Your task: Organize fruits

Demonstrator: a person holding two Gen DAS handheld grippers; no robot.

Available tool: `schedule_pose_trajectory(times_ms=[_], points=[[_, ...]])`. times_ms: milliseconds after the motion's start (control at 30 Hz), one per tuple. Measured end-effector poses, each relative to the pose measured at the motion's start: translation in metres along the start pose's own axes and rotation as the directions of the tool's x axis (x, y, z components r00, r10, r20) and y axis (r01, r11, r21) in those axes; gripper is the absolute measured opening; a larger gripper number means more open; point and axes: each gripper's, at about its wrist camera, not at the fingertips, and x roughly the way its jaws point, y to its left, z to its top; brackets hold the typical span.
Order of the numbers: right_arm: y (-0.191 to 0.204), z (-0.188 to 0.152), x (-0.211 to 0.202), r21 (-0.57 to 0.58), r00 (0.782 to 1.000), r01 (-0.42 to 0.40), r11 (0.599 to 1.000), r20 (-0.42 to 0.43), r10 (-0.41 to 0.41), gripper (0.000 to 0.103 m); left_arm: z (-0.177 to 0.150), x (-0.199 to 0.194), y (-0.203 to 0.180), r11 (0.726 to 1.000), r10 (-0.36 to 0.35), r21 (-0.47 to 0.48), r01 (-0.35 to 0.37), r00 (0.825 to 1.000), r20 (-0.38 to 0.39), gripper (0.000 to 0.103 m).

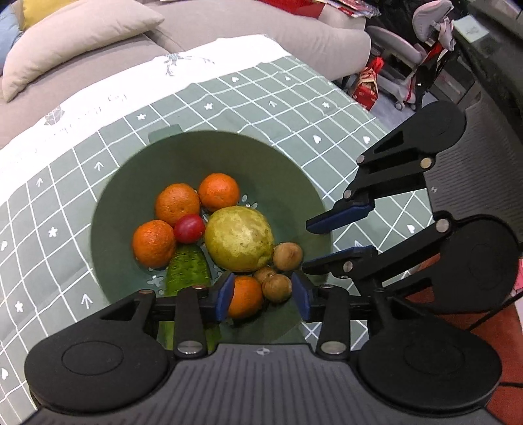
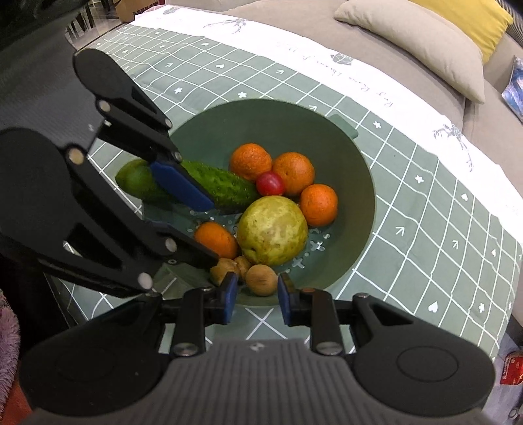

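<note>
Jaws first: found the left gripper's (image 1: 263, 296) pair partly open above the near side of the green bowl (image 1: 209, 147), gripping nothing, with an orange (image 1: 246, 296) and a brown longan (image 1: 277, 287) lying below the gap. Found the right gripper's (image 2: 256, 302) jaws narrowly parted and likewise empty, hanging over the bowl's near rim just short of another longan (image 2: 261, 280). Counted all the fruit inside the bowl: three more oranges, a large yellow-green guava (image 1: 240, 238) in the middle, a small red tomato (image 1: 189, 229), and a cucumber (image 2: 215, 186) leaning with one end out over the rim. Noted the bowl close to the surface's (image 1: 278, 98) near corner, both grippers crowding that edge. Saw bare checked cloth beyond the bowl, right up to the sofa (image 1: 228, 29).
</note>
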Motion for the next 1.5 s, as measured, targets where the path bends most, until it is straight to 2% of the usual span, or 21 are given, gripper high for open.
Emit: schedule_pose_trajectory(times_ms=[67,167,233,300,433,500,633,767,900,967,1033,1133,1200,1233,1333,1433,1500], points=[[0.003,0.002,-0.005,-0.005,1.0,0.009,1.0,0.006,-0.008,0.035,-0.001,-0.01,0.0,1.0,0.006,-0.004,-0.006,1.0,0.01,0.049],[0.009,0.005,-0.015,-0.008,0.999,0.027,1.0,0.017,-0.027,0.037,-0.003,-0.026,0.003,0.999,0.026,-0.02,-0.025,0.999,0.036,0.05],[0.013,0.008,-0.023,-0.006,0.999,0.043,0.999,0.026,-0.043,0.044,-0.004,-0.039,0.005,0.999,0.047,-0.026,-0.045,0.997,0.063,0.051],[0.017,0.011,-0.031,0.001,0.998,0.057,0.998,0.039,-0.057,0.054,-0.007,-0.053,0.005,0.996,0.085,-0.028,-0.083,0.992,0.091,0.054],[0.025,0.016,-0.049,0.029,0.995,0.077,0.997,0.066,-0.078,0.063,-0.014,-0.083,0.007,0.985,0.166,-0.062,-0.159,0.977,0.132,0.057],[0.028,0.019,-0.055,0.061,0.993,0.09,0.994,0.076,-0.094,0.069,-0.02,-0.099,0.01,0.981,0.183,-0.1,-0.168,0.969,0.164,0.061],[0.035,0.021,-0.071,0.132,0.987,0.095,0.987,0.116,-0.111,0.076,-0.033,-0.13,0.013,0.97,0.218,-0.157,-0.185,0.949,0.229,0.062],[0.048,0.019,-0.089,0.213,0.971,0.141,0.967,0.159,-0.177,0.079,-0.045,-0.154,0.016,0.948,0.281,-0.226,-0.223,0.922,0.268,0.064],[0.07,0.016,-0.114,0.304,0.939,0.176,0.936,0.235,-0.253,0.089,-0.059,-0.173,0.02,0.93,0.295,-0.306,-0.206,0.912,0.283,0.067],[0.082,0.012,-0.124,0.349,0.922,0.172,0.921,0.272,-0.275,0.09,-0.066,-0.181,0.019,0.917,0.33,-0.329,-0.226,0.893,0.306,0.071],[0.097,0.006,-0.133,0.392,0.899,0.182,0.902,0.305,-0.314,0.093,-0.075,-0.188,0.013,0.901,0.38,-0.346,-0.263,0.864,0.331,0.073],[0.122,-0.006,-0.145,0.441,0.843,0.23,0.868,0.355,-0.404,0.097,-0.089,-0.197,0.004,0.874,0.447,-0.373,-0.312,0.818,0.363,0.078],[0.135,-0.016,-0.15,0.484,0.808,0.25,0.838,0.372,-0.456,0.098,-0.1,-0.203,-0.002,0.871,0.46,-0.373,-0.319,0.794,0.397,0.08],[0.142,-0.021,-0.153,0.502,0.797,0.25,0.828,0.379,-0.47,0.098,-0.105,-0.205,-0.005,0.87,0.467,-0.372,-0.323,0.781,0.414,0.085],[0.156,-0.03,-0.153,0.535,0.777,0.239,0.81,0.395,-0.49,0.098,-0.122,-0.211,-0.015,0.858,0.503,-0.362,-0.364,0.735,0.455,0.088],[0.171,-0.035,-0.145,0.564,0.767,0.238,0.791,0.391,-0.509,0.098,-0.134,-0.213,-0.023,0.817,0.574,-0.372,-0.441,0.674,0.464,0.092],[0.179,-0.037,-0.138,0.59,0.771,0.225,0.775,0.378,-0.512,0.098,-0.142,-0.214,-0.025,0.792,0.61,-0.393,-0.468,0.645,0.46,0.092]])
